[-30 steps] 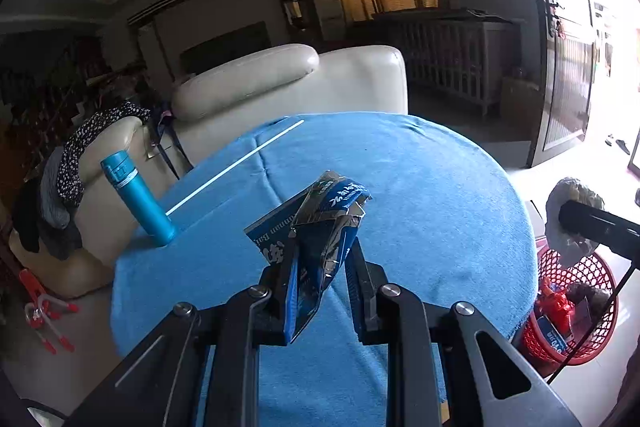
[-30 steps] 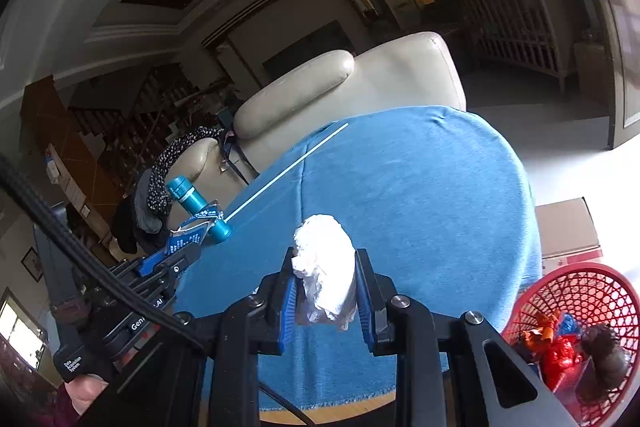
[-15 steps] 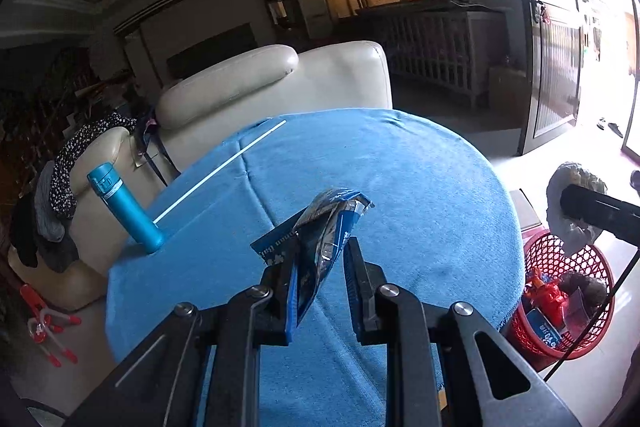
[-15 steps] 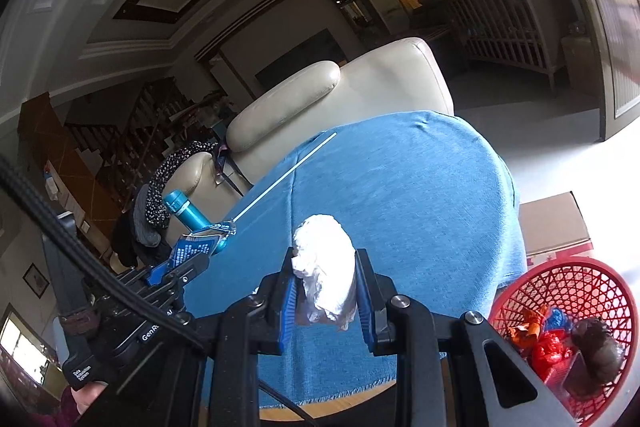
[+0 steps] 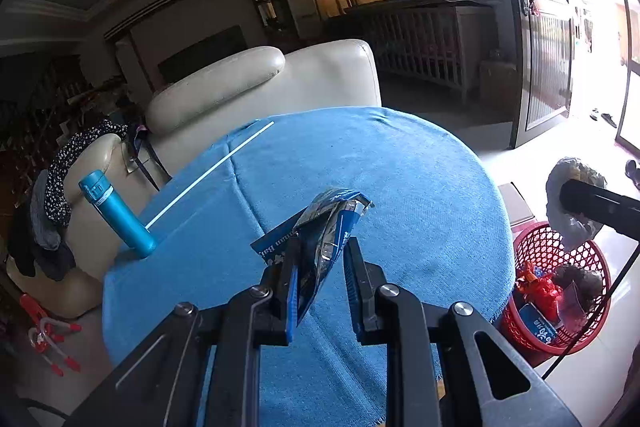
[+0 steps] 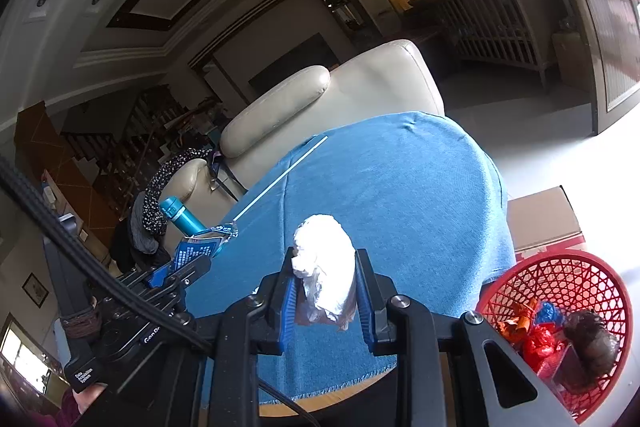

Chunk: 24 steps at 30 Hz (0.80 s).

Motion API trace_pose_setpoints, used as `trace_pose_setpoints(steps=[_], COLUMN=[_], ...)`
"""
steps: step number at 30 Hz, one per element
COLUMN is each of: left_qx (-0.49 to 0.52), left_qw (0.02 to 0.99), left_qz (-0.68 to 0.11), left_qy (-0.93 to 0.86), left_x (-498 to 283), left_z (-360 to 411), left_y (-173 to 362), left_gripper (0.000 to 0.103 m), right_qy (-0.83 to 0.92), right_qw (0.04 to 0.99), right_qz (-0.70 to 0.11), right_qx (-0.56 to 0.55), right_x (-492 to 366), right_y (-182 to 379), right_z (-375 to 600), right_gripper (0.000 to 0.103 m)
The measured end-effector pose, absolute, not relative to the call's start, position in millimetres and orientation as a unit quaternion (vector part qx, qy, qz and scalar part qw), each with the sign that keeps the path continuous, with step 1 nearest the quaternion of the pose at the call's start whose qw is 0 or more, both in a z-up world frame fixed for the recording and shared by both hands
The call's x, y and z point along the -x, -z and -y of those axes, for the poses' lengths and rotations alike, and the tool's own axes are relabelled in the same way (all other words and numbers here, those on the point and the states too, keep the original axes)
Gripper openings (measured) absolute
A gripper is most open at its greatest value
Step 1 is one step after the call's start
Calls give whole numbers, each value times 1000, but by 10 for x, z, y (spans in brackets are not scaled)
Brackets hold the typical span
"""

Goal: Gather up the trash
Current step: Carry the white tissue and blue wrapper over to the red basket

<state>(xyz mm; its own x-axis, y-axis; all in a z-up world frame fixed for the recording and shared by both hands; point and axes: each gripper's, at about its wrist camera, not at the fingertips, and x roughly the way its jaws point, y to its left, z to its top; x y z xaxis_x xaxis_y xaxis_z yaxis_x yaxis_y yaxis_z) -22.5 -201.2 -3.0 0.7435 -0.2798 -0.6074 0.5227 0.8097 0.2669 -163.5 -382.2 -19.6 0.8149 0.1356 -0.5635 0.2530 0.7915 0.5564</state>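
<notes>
Trash is in both grippers. The left gripper (image 5: 320,275) has its jaws clamped on a crumpled blue snack wrapper (image 5: 320,235), low centre of the left view and lifted off the blue tablecloth (image 5: 400,187). The right gripper (image 6: 324,291) pinches a wad of white tissue (image 6: 326,263), low centre of its view.

Both pieces seem picked up but not dropped. The red mesh basket (image 6: 560,291) at lower right of the right view already holds red and orange wrappers and a dark lump, so the task looks well along.

On the cloth only a teal bottle (image 5: 116,213) at mid-left and a thin white stick (image 5: 210,175) show. A cardboard box (image 6: 540,219) sits just beside the basket. Nothing appears to block the basket.
</notes>
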Motion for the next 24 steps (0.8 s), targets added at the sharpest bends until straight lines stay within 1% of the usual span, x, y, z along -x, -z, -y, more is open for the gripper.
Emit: trace_pose_setpoints(steps=[24], left_qx=[-225], left_qw=[901], left_qz=[-286], left_qy=[236], left_x=[289], left_z=[2082], left_y=[69], left_gripper=[22], right_qy=[45], right_qw=[892], right_qz=[-303], right_qx=[-333], right_x=[1730], right_y=[257], right_z=[3930], right_gripper=[28])
